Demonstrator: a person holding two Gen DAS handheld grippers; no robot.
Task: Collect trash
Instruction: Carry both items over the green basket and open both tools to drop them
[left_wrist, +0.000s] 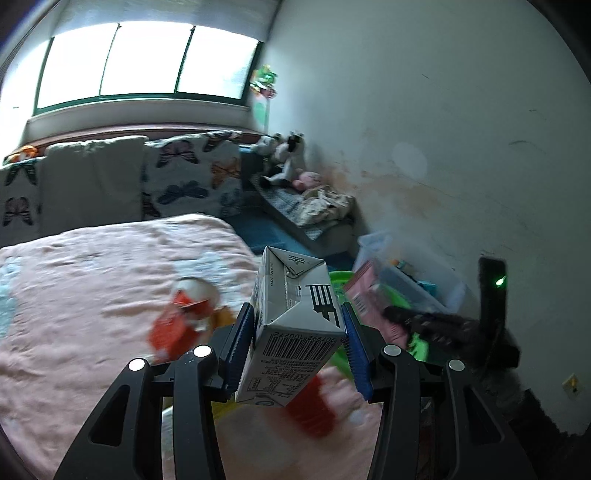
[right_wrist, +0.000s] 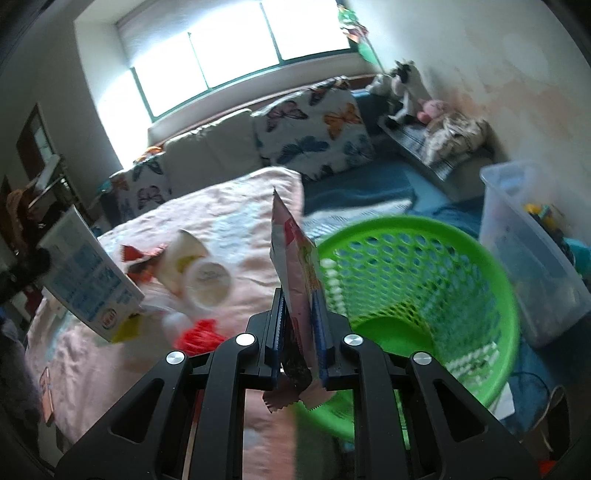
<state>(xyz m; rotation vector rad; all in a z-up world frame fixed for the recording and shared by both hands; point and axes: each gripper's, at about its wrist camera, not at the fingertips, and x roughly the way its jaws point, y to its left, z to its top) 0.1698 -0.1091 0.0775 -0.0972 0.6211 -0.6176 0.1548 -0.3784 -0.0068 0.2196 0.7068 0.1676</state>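
1. Left wrist view: a white carton is clamped between the blue pads of the left gripper, barcode end toward the camera and folded end pointing away. It is held clear above the pink blanket, which is judged to suit carrying it toward the green basket, of which only a sliver is seen past the carton's right side. The fingers are set part-way apart, at the carton's width, and press on both of its sides. More trash, a blurred red-and-white wrapper, is left on the blanket below.

2. Right wrist view: a flat pink snack packet is pinched upright by the right gripper, whose fingers are drawn almost fully together on its thin body, the crimped lower edge hanging beneath them. The packet is held just beside the rim of the green basket, apparently for dropping in. A round white cup and red scraps are seen lying on the blanket. The carton is seen at the left edge.
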